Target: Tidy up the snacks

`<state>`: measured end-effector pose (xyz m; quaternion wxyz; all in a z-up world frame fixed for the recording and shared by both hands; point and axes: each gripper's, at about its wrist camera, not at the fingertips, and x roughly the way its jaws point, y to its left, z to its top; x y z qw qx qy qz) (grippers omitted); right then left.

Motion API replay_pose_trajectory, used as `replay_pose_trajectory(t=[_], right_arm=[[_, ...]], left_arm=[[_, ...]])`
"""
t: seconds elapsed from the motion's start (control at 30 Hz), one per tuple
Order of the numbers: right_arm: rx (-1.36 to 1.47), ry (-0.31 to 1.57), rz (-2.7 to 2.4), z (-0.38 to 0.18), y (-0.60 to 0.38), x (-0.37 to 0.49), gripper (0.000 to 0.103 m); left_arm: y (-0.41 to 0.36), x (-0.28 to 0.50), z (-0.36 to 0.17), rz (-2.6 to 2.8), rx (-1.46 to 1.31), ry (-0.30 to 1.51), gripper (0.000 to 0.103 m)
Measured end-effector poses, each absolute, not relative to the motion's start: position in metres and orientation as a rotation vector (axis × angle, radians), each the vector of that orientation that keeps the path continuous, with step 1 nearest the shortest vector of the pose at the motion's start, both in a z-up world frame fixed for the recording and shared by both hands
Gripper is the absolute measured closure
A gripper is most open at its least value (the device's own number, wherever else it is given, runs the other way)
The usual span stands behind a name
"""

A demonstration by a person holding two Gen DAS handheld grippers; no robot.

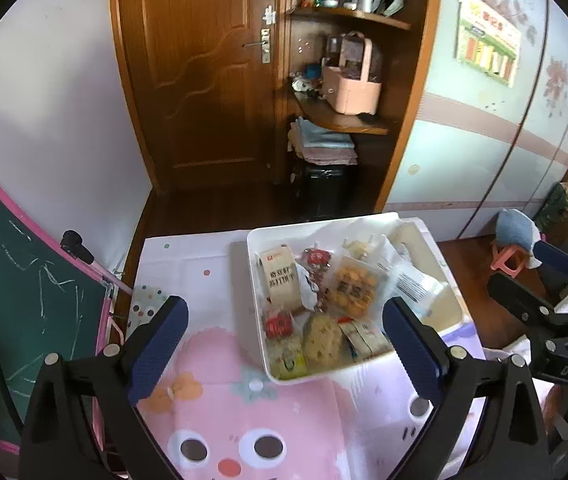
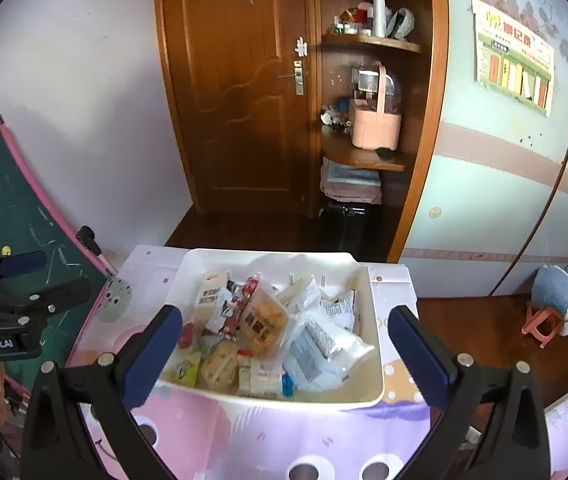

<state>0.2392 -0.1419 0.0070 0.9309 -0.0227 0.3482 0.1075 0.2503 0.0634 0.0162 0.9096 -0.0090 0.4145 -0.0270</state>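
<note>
We have both grippers hanging above the near edge of the tabletop (image 1: 204, 264), which is draped in a pink and lilac cartoon cloth. The white bin (image 2: 376, 312) of snacks lies ahead of and below both. In the right wrist view it fills the middle of the frame, squarely between the spread jaws of the right gripper (image 2: 284, 356), so we judge the right hand the nearer and better aligned. In the left wrist view the bin (image 1: 253, 280) sits right of centre, its long axis running from lower centre toward the upper right, and the left gripper (image 1: 284, 344) has its jaws wide apart, pinching nothing. The right gripper's jaws are likewise spread and empty.

The bin is heaped: a tan cracker carton (image 1: 278, 278) leans at the left side, a clear pack of golden biscuits (image 1: 354, 290) lies mid-bin, white crinkled wrappers (image 2: 320, 340) crowd the right side, and a round oat cake (image 1: 321, 340) rests near the front wall.
</note>
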Motion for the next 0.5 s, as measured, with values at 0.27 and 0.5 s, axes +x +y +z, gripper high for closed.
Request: replay_pose_trajectory(t=[0.27, 0.5], right_arm=[[-0.028, 0.718, 0.244, 0.029, -0.138, 0.169, 0.000], [-0.034, 0.688, 0.272, 0.036, -0.132, 0.103, 0.000]], left_arm=[[0.058, 0.168, 0.047, -0.115, -0.022, 0.812, 0.000], [0.050, 0.098, 0.056, -0.118, -0.021, 0.784, 0.000]])
